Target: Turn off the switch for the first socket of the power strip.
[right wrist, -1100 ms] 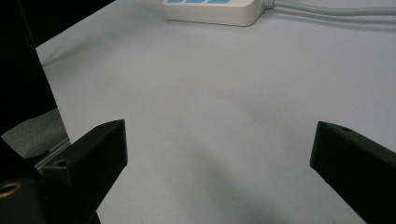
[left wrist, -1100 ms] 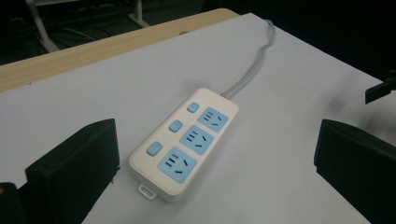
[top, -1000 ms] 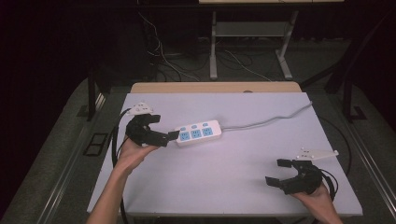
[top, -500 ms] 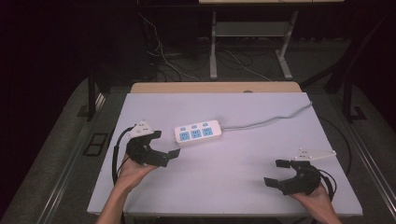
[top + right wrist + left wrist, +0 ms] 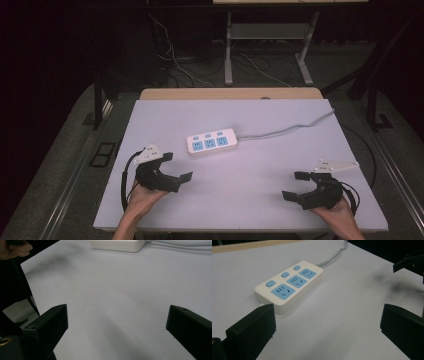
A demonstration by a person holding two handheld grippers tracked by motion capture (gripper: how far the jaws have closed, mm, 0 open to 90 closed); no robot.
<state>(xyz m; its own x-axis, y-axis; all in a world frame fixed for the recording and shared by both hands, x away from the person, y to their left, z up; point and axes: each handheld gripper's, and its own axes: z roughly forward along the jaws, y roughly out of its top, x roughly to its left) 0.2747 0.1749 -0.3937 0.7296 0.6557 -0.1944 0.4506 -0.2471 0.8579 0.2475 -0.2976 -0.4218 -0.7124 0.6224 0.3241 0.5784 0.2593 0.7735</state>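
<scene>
White plastic with pale blue sockets: the power strip lies flat just above the middle of the high view, three outlets and three switch buttons facing up, its grey cord trailing off toward the upper right edge of the table. Nothing touches it.

The left gripper sits in the lower left of that frame, near the strip but apart from it, its jaws spread wide and empty. In the left gripper view the strip's near corner lies just beyond the left jaw, with the strip itself in the upper left of the frame, so I judge the tongs are aimed at it, placed for a reach or a push. The right gripper rests in the lower right, well apart from the strip, jaws likewise spread wide with nothing between them. It looks parked, out of the way, with the person's hand low at the table's near edge. The right gripper view shows bare tabletop between the jaws and the strip's end at the top of the frame.

The surface is a matte, pale lilac-white board, smooth and uncluttered, with a wooden strip along its far edge. Beyond it the room is dark: loose cables on the floor and the metal legs of another desk at the top of the frame.
</scene>
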